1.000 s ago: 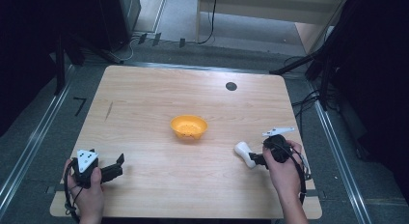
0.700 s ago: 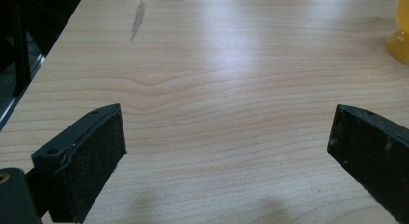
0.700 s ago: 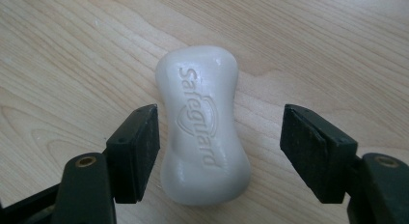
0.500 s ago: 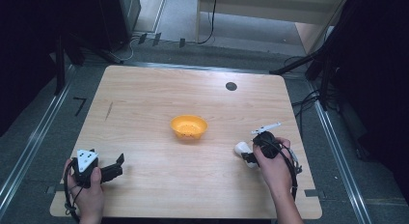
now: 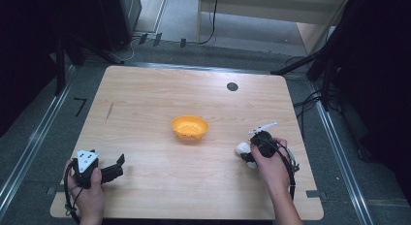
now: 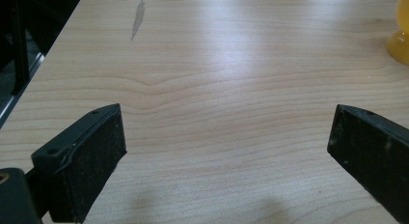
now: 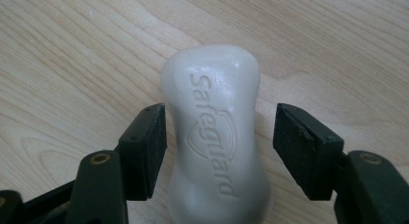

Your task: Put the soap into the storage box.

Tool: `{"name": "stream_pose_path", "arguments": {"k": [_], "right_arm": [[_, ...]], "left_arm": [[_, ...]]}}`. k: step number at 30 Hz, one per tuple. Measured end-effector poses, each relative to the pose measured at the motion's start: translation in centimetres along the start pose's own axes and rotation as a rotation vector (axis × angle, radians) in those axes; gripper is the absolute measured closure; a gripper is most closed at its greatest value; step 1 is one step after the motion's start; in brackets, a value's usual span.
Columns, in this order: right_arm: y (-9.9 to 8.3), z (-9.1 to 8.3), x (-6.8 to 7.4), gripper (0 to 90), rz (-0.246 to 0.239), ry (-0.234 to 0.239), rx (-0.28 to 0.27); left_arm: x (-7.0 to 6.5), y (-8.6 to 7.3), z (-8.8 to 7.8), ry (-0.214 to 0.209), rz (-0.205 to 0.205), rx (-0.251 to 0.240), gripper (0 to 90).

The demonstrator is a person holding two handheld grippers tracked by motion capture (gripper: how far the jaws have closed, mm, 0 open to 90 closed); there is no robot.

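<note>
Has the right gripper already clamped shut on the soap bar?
No: in the right gripper view the soap bar lies between the open jaws of the right gripper, with a clear gap at the right-hand pad.

A wooden table [image 5: 145,104] carries an orange bowl [image 5: 189,127] and white soap [image 7: 217,137].

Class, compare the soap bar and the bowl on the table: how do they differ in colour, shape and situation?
The soap bar is white; the bowl is orange. The soap bar is a solid, waisted block lying flat, with a stamped brand name; the bowl is round, hollow and upright. The soap bar lies between the open jaws of the right tongs, with a gap at one jaw; the bowl stands alone mid-table. Both rest on the wooden table.
</note>
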State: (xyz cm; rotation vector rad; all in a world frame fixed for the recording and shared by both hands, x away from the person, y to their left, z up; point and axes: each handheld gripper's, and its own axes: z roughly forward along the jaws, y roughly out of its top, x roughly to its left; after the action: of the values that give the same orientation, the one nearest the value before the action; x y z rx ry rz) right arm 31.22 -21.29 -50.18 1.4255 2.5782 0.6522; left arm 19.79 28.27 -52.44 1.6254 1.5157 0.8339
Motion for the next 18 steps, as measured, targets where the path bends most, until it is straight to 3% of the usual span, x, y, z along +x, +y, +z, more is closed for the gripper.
{"name": "stream_pose_path", "arguments": {"k": [14, 18], "right_arm": [[0.1, 1.0, 0.1, 46.4, 0.012, 0.006, 0.036], [0.1, 1.2, 0.3, 47.3, -0.001, -0.02, 0.036]], "left_arm": [[0.0, 0.0, 0.0, 0.001, -0.003, -0.001, 0.0], [0.0, 0.0, 0.0, 0.001, -0.002, -0.002, 0.0]]}}
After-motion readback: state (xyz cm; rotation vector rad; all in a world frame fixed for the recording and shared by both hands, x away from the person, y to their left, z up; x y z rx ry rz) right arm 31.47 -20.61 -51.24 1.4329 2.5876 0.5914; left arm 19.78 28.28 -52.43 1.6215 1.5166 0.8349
